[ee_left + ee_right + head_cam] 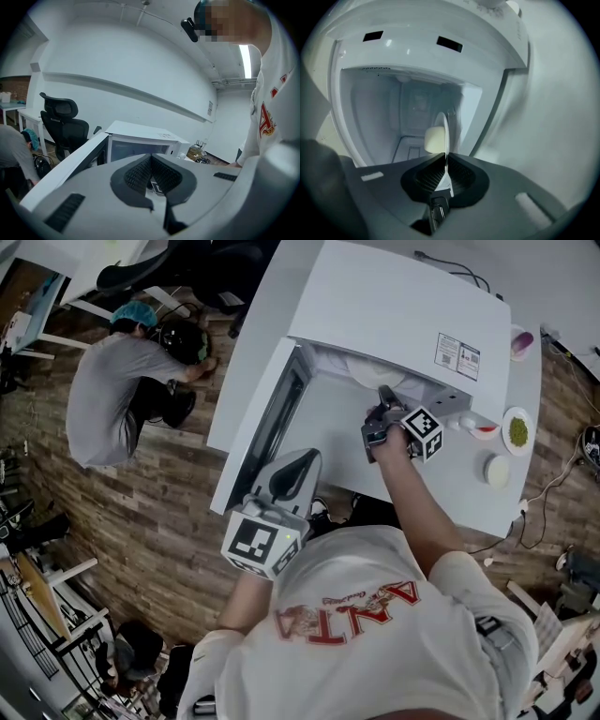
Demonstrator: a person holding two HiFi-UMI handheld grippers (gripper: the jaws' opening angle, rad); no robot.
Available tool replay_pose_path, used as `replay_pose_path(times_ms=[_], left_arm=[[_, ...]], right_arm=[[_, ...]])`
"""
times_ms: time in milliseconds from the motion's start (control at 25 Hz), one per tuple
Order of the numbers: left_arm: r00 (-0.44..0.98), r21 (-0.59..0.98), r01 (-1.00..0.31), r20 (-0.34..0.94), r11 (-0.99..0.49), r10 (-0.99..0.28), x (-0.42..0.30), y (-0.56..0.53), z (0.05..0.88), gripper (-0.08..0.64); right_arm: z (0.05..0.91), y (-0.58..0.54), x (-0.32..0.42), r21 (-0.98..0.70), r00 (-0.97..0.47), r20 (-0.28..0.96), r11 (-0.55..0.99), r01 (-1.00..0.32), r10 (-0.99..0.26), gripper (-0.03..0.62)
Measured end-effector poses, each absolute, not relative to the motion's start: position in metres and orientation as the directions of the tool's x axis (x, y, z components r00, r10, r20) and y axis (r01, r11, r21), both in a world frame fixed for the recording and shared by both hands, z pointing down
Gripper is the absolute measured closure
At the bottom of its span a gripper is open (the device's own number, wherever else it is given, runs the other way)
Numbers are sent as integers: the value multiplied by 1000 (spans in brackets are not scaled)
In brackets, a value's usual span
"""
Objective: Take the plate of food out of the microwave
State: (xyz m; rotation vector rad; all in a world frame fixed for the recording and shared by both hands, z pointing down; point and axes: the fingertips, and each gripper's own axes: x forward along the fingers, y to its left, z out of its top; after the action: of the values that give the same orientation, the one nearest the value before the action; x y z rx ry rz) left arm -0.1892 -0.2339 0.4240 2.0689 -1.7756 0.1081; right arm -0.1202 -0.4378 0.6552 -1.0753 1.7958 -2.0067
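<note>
White table (473,498) carries the open microwave (394,310) in the head view, with the right gripper (384,399) at its mouth. Left gripper view: the left gripper (151,161) has its fingers together, empty. Right gripper view: fingers clamped on the plate (442,129) rim, seemingly inside the cavity; drawing it out level should keep the food (433,139) on.

This looks like an office-style test lab, not a home kitchen. A microwave (394,315) stands on a plain white table (258,343) beside small dishes (517,431). The wood-pattern floor (159,512) has loose cables (544,493), and a person (117,395) crouches there. A black office chair (63,123), bare white walls (117,56) and a strip light (244,58) are also visible.
</note>
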Motion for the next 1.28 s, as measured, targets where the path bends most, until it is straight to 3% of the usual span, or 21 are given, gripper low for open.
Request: replay_pose_path(times_ms=[400, 680, 1280], left_arm=[[198, 285, -953, 313, -107, -929, -185, -226, 427, 551], [182, 282, -955, 319, -90, -930, -188, -224, 426, 551], [234, 294, -945, 299, -144, -925, -180, -208, 417, 551]], right_arm=[[653, -439, -120, -955, -725, 296, -198, -220, -622, 548], [659, -444, -123, -950, -724, 313, -190, -248, -615, 571], [620, -409, -107, -985, -759, 174, -103, -141, -627, 574]])
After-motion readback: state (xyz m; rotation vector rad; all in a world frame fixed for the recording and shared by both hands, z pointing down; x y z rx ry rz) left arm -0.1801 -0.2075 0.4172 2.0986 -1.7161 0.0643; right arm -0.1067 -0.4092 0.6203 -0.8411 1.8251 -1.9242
